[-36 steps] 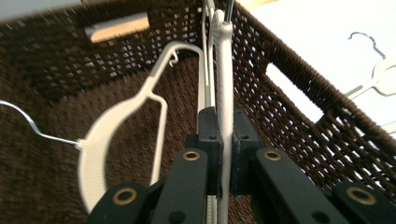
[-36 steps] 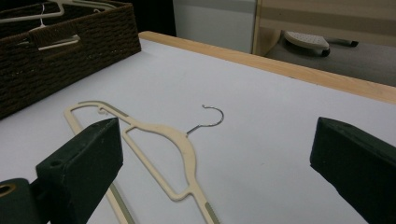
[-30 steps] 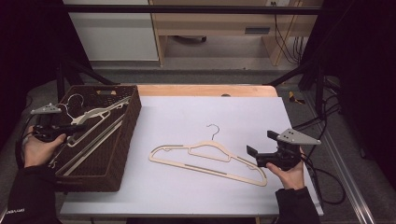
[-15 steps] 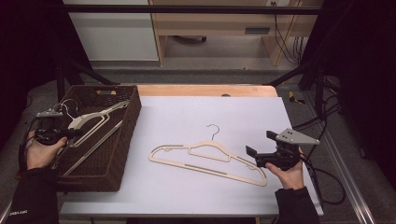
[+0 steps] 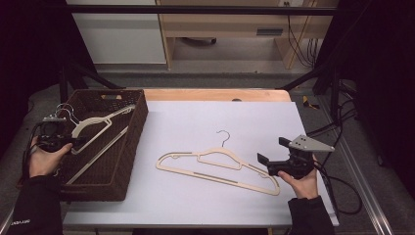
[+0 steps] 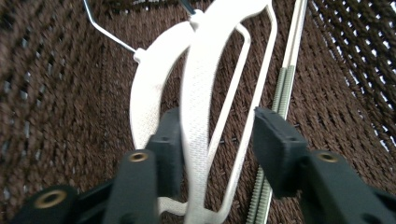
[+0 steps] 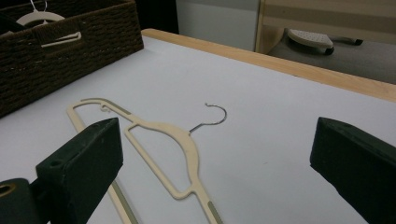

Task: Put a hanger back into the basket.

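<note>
White tabletop, woven basket (image 5: 128, 147) at left: hangers being put away.
High view: left gripper (image 5: 68, 142), lower left, has just been opening over a cream hanger (image 5: 95, 126) in the basket. Left gripper view: jaws apart, hanger strip (image 6: 196, 121) loose between them. Right gripper view: right gripper (image 7: 215, 163) wide open behind the table hanger (image 7: 161, 135), probably the next pickup.

Open tabletop (image 5: 205, 122) is left around the cream hanger (image 5: 215, 166). Passage leftward is blocked by the wicker basket (image 5: 139, 122) wall.
</note>
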